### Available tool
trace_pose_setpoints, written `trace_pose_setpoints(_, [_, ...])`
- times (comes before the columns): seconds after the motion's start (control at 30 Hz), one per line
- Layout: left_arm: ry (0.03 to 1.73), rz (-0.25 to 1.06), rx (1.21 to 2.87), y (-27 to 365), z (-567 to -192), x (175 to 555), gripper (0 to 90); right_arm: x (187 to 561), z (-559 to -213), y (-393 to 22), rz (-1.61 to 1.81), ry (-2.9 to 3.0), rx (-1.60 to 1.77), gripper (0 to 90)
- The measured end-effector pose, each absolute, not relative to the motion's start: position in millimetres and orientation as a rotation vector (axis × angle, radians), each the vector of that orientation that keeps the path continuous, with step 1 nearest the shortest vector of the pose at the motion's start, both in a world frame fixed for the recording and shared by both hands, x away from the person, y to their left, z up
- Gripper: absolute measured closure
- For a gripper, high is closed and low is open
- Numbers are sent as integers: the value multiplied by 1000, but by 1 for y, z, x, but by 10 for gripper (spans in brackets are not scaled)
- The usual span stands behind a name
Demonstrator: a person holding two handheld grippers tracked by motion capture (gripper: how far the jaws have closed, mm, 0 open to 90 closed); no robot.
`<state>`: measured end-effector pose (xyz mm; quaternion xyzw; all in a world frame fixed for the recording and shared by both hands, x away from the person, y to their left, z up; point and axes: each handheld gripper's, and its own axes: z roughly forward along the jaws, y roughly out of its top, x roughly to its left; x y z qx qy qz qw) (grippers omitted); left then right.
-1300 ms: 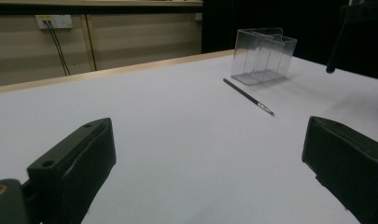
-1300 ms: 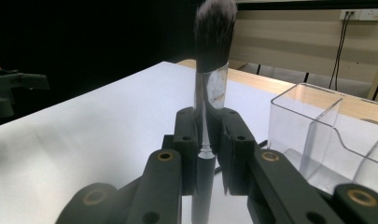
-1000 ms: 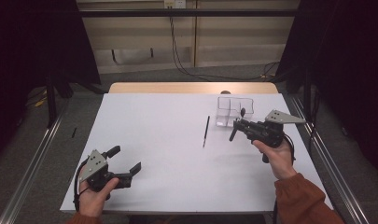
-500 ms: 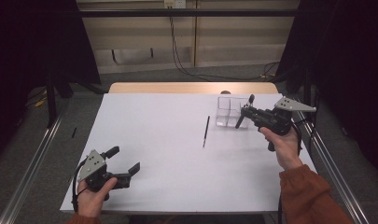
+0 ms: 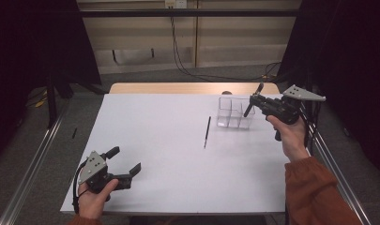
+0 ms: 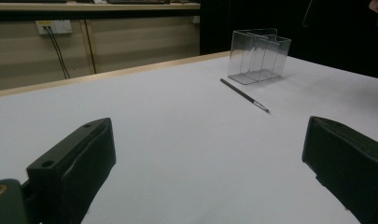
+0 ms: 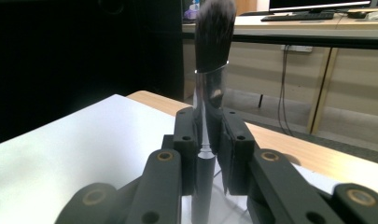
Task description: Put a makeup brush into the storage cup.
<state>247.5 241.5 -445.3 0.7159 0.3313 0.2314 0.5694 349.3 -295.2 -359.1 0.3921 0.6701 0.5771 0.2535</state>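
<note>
Hiding its handle, the right gripper (image 7: 209, 140) clamps a brush (image 7: 213, 42).

The right gripper (image 5: 251, 101) holds a brush (image 5: 253, 99) above the clear organizer (image 5: 234, 114).

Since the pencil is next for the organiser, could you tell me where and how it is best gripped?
I'd grip the pencil near its middle, coming from above with jaws across its thin shaft. It lies flat on the white table, clear of the clear organiser.
</note>
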Motion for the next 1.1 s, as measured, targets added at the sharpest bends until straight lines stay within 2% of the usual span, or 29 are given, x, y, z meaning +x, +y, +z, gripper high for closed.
trace_pose_setpoints(0.53, [786,542,1692,243,-444,246,27,394,-364,-300,1453,1773,1185,791])
trace_pose_setpoints(1.1, [794,558,1713,244,-445,248,28,396,-386,-302,1415,1800,1211,791])
